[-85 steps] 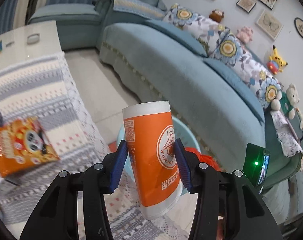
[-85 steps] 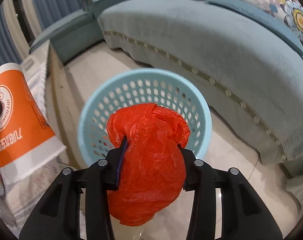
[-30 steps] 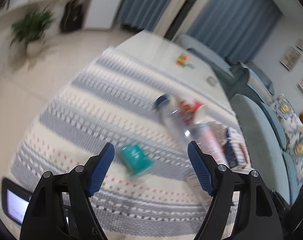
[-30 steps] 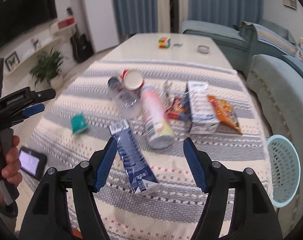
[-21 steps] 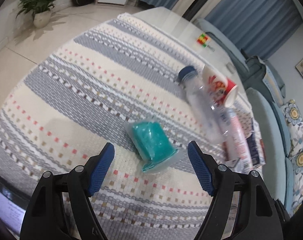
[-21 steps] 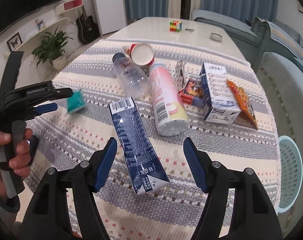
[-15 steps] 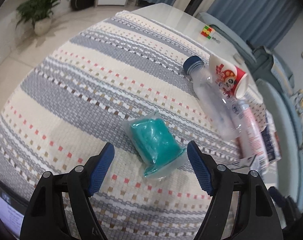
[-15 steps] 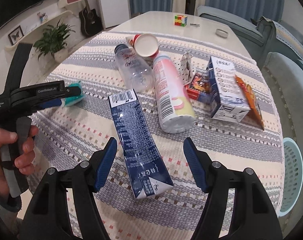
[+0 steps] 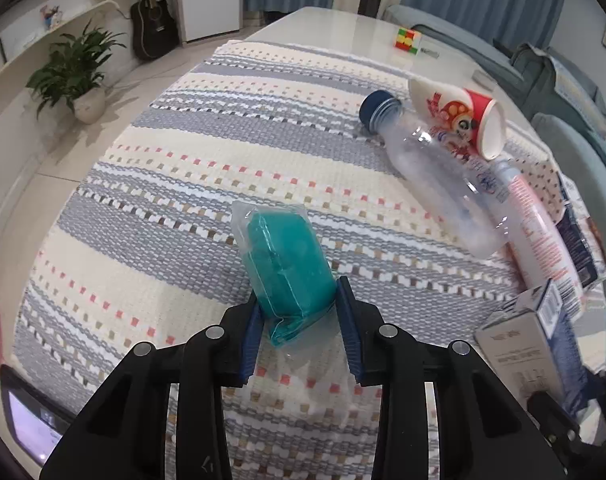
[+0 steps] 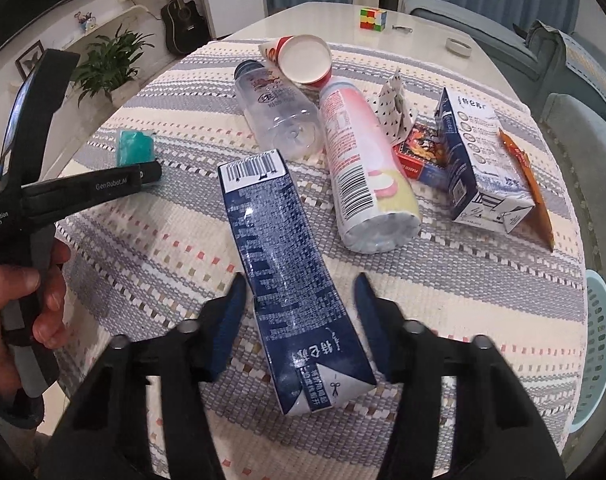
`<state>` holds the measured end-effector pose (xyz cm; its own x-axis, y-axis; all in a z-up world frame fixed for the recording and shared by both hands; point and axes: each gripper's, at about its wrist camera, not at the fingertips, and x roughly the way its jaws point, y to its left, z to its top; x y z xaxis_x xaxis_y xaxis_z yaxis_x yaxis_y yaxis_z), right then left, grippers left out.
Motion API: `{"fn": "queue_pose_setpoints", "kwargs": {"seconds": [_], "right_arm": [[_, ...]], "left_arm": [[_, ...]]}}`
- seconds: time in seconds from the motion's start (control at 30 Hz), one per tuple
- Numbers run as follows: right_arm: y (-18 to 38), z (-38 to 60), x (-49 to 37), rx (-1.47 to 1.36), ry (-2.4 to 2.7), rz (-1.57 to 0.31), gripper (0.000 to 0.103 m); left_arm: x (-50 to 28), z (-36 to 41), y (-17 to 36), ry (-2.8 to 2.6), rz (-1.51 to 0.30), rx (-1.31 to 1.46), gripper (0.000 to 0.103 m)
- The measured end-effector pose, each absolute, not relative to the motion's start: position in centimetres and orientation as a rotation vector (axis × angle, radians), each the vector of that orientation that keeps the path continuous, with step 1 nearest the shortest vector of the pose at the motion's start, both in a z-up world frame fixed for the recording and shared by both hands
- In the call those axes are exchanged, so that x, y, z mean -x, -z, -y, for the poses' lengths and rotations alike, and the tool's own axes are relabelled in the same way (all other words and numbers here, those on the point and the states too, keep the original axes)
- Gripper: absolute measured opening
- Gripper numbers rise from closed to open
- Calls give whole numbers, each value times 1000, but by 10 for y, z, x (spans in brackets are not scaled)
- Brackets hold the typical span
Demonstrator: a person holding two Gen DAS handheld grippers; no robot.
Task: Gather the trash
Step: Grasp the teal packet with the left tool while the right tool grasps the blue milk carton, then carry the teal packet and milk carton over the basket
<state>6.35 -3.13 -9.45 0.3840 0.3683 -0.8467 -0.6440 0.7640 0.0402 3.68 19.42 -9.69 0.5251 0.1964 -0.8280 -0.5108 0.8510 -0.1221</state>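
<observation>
Striped woven cloth (image 9: 175,184) covers the table, littered with trash. Left tongs (image 9: 299,312) clench the near end of a teal packet (image 9: 283,264) lying on the cloth. Right tongs (image 10: 299,304) stand spread on either side of a dark blue carton (image 10: 283,272) without pinching it. Beyond lie a clear bottle (image 10: 281,110), a pink tube (image 10: 363,164) and a paper cup (image 10: 303,58); a blue basket (image 10: 599,344) stands past the table's edge.

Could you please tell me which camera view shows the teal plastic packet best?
The left wrist view: the teal packet fills the centre, large and sharp, pinched between the left gripper's pads. The right wrist view shows it small and far off, partly behind that gripper.
</observation>
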Motion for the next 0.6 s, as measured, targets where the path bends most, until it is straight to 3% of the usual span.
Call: {"fn": "queue_pose_setpoints", "kwargs": {"seconds": [0.1, 0.6], "right_arm": [[93, 31, -60, 311, -666, -979, 33], [1, 94, -47, 149, -582, -741, 32]], "left_arm": [[-32, -193, 90, -425, -890, 383, 32], [-31, -136, -15, -195, -581, 314, 32]]}}
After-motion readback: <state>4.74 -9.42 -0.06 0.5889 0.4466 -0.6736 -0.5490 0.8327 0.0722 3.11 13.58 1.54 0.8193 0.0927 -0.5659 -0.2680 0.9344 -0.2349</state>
